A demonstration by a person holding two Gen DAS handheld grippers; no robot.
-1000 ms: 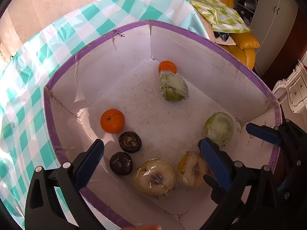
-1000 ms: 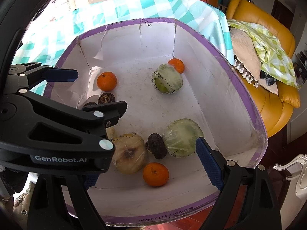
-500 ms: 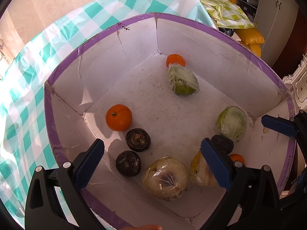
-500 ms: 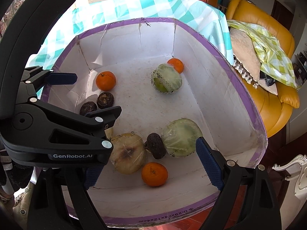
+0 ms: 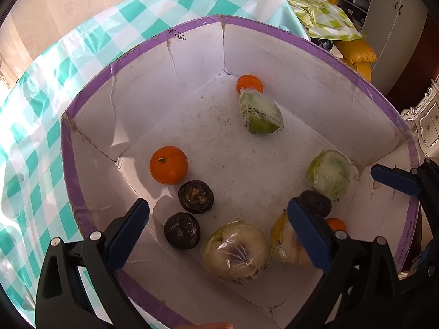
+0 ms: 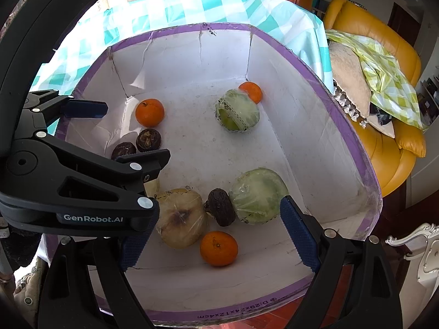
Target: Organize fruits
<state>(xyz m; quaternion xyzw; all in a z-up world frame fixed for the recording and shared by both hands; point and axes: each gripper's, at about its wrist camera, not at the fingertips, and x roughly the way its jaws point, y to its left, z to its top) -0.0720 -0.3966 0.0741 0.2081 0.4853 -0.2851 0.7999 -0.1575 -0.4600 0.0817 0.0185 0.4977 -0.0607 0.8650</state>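
Both grippers hang over the box (image 6: pixel 315 63) with nothing in them. My left gripper (image 5: pixel 219 233) has its pads spread wide above the near-left part of the floor, and my right gripper (image 6: pixel 216 235) is just as wide open over the near edge.

Progress-wise, I'd say the sorting has barely started, going by how the fruit lies. It's all inside the white, purple-rimmed box, but mixed up:

- One orange (image 5: pixel 168 165) sits by the left wall, with two dark round fruits (image 5: pixel 195 196) just beside it toward the near edge.
- A second orange (image 6: pixel 250 91) is tucked in the far right corner, touching a wrapped green fruit (image 6: pixel 237 113).
- A third orange (image 6: pixel 218 248) is near the front edge, close to a wrapped yellowish fruit (image 6: pixel 181 223).
- Another dark fruit (image 6: pixel 221 210) is wedged between that yellowish one and a second wrapped green fruit (image 6: pixel 256 196) by the right wall.
- A second wrapped yellowish fruit (image 5: pixel 236 249) lies right under my left gripper.

So the like-with-like grouping is all still ahead, I reckon.

What's in the way: the near cluster is packed tight, so grabbing the wedged dark fruit could nudge its neighbours. My left gripper also blocks a good part of the right camera's view. The box sits on a checked tablecloth (image 5: pixel 41 137), with a yellow armchair (image 6: pixel 384 54) off beyond the right side.
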